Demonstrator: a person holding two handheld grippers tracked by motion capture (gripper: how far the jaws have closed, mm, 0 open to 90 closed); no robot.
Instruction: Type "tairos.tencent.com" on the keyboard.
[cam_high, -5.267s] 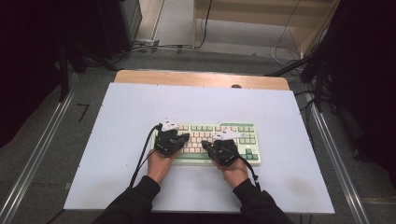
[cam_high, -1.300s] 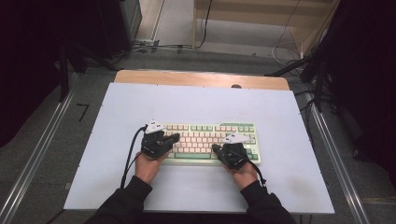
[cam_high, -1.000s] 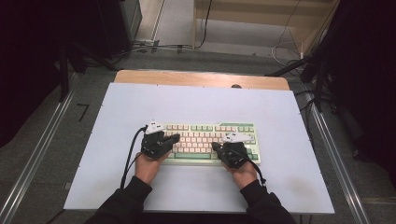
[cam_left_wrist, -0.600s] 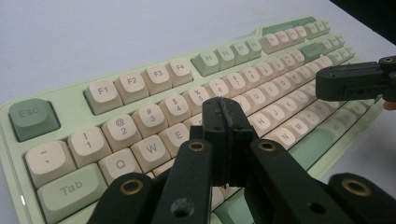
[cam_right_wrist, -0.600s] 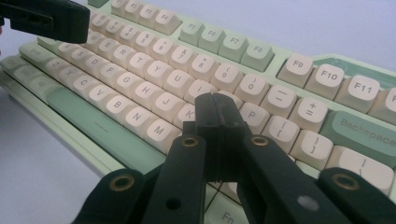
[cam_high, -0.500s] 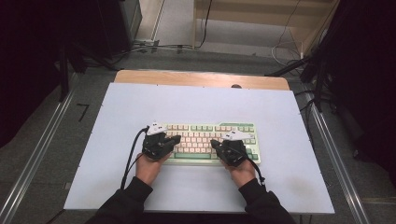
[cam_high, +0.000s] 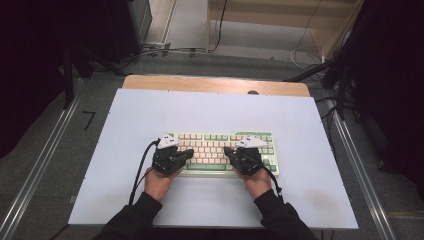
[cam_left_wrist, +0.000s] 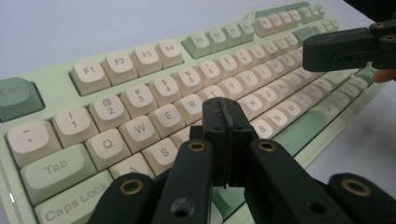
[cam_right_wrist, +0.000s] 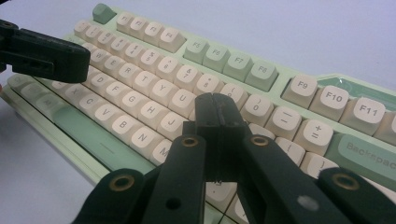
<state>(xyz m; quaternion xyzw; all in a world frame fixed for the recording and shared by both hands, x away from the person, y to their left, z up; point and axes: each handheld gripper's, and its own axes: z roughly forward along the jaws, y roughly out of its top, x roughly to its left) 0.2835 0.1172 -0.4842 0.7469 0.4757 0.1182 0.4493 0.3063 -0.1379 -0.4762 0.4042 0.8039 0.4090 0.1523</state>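
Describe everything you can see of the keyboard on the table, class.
The keyboard is a pale green plastic case with cream letter keys and darker green Esc, Tab, Caps Lock, Backspace and space bar. It lies flat, square to the person, on the white table. The shut left gripper hovers over the keys right of S; the shut right gripper is over those right of J.

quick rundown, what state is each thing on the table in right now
keyboard: flat on the table, keys up, all caps seated where visible
left gripper: shut, empty, tips over the left letter keys
right gripper: shut, empty, tips over the right letter keys
table: white top, bare around the keyboard
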